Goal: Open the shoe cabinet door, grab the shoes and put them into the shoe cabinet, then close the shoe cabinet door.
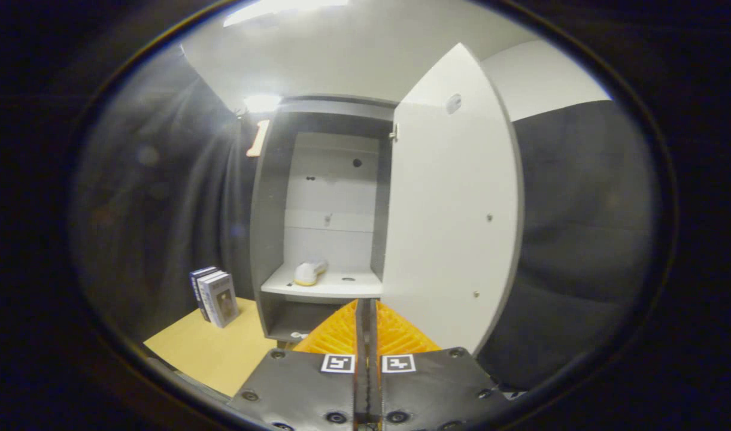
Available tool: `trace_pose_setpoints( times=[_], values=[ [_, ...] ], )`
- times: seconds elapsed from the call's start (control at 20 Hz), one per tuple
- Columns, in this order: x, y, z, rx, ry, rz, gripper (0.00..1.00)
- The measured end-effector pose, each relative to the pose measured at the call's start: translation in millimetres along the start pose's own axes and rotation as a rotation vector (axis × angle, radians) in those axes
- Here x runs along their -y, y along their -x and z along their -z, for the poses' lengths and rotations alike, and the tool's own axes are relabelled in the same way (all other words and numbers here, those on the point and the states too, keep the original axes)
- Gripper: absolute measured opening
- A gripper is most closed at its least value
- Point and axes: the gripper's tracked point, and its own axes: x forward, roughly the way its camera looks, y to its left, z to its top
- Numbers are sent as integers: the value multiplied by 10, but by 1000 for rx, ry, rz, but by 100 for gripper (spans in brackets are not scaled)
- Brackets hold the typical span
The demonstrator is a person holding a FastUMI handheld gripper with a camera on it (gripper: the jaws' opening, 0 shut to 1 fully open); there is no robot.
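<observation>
Beyond the hand-held gripper, whose fingers sit together on nothing, the cabinet stands with its door swung wide. A shoe already lies on the shelf, so closing the door seems what remains.

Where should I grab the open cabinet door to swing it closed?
Take the cabinet door by its free vertical edge, on the side away from the hinges, coming from the front. It stands wide open beside the shelf holding the shoe. The gripper is shut, holding nothing.
</observation>
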Motion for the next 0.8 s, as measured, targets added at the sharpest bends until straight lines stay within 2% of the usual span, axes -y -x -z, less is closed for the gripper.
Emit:
trace_pose_setpoints(
  times=[0.25,0.35,0.45,0.5,0.8],
  values=[
    [-416,-209,326,-15,3,-57,2],
    [-421,-309,453,-23,11,-25,2],
    [-531,-386,625,-41,-10,-36,9],
    [-550,-421,736,-53,-10,-23,9],
    [-738,-620,1461,-124,-33,-47,49]
  ],
)
